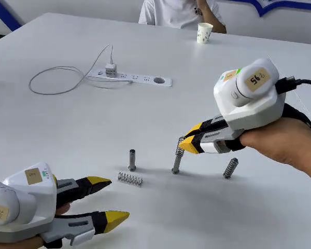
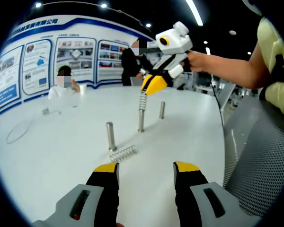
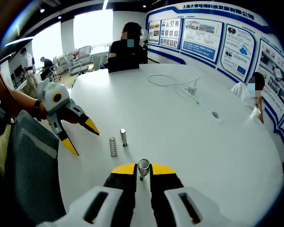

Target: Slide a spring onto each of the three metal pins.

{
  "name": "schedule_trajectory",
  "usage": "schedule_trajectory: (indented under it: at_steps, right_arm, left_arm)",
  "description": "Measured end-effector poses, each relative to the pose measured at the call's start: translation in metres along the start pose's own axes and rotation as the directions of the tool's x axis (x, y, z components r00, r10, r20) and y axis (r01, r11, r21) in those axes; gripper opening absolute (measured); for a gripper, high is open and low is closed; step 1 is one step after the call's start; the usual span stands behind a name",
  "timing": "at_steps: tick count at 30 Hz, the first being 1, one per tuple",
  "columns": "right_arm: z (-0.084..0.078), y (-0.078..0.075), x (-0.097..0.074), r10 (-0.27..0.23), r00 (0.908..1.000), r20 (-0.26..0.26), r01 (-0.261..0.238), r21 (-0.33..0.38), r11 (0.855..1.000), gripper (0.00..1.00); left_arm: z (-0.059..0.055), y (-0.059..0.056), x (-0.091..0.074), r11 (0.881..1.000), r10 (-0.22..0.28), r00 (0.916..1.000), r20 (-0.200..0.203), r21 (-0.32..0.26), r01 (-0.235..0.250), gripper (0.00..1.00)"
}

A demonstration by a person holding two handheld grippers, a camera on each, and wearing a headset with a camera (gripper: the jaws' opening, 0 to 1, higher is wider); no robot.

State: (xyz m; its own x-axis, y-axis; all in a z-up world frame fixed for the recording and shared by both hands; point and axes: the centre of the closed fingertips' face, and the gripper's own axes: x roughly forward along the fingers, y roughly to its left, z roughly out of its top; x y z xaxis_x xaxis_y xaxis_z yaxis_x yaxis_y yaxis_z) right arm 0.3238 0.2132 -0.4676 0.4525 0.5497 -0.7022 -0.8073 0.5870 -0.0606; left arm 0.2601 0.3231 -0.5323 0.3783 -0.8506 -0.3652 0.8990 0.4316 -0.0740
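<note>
Pinching spring [image 3: 143,166] between right fingers [image 3: 125,170], atop pin [image 1: 176,166]

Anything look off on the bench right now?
Nothing damaged or spilled. A loose spring lies flat on the table beside the bare pin, not yet fitted. The right tongs hold a second spring at the top of the middle pin. A third spring is already fitted, at the right.

A broad white tabletop [image 1: 52,150] takes up most of the room. A white power strip [image 1: 130,78] lies on it at upper centre of the head view, with a paper cup [image 1: 204,32] farther back. Blue-bordered display boards [image 2: 75,54] line the wall. Strip lights [image 2: 195,12] cross the dark ceiling, and bright windows [image 3: 87,30] stand at upper left of the right gripper view.
</note>
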Motion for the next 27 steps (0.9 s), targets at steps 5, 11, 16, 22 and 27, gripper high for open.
schedule_trajectory:
  at_steps: [5, 11, 16, 22, 27]
  right_arm:
    - [-0.002, 0.0, 0.002, 0.003, 1.0, -0.002, -0.003, 0.004, 1.0, 0.12]
    - [-0.003, 0.001, 0.005, 0.01, 0.9999, -0.005, -0.009, 0.01, 1.0, 0.12]
    - [-0.005, 0.0, 0.007, 0.013, 0.9999, -0.006, -0.013, 0.016, 1.0, 0.12]
    - [-0.007, 0.001, 0.009, 0.019, 0.9998, -0.009, -0.019, 0.02, 1.0, 0.12]
    - [-0.009, 0.0, 0.012, 0.024, 0.9996, -0.012, -0.024, 0.023, 0.999, 0.12]
  left_arm:
    - [-0.001, 0.0, 0.0, 1.0, 0.0, 1.0, -0.002, -0.003, 0.0, 0.47]
    - [-0.002, 0.001, 0.0, 1.0, 0.0, 1.0, -0.003, -0.006, 0.0, 0.47]
    - [-0.003, 0.001, 0.0, 1.0, 0.0, 1.0, -0.004, -0.007, 0.0, 0.47]
    - [-0.003, 0.001, 0.0, 1.0, 0.002, 1.0, -0.006, -0.01, -0.002, 0.47]
    - [-0.003, 0.0, 0.001, 1.0, 0.003, 1.0, -0.008, -0.013, -0.003, 0.47]
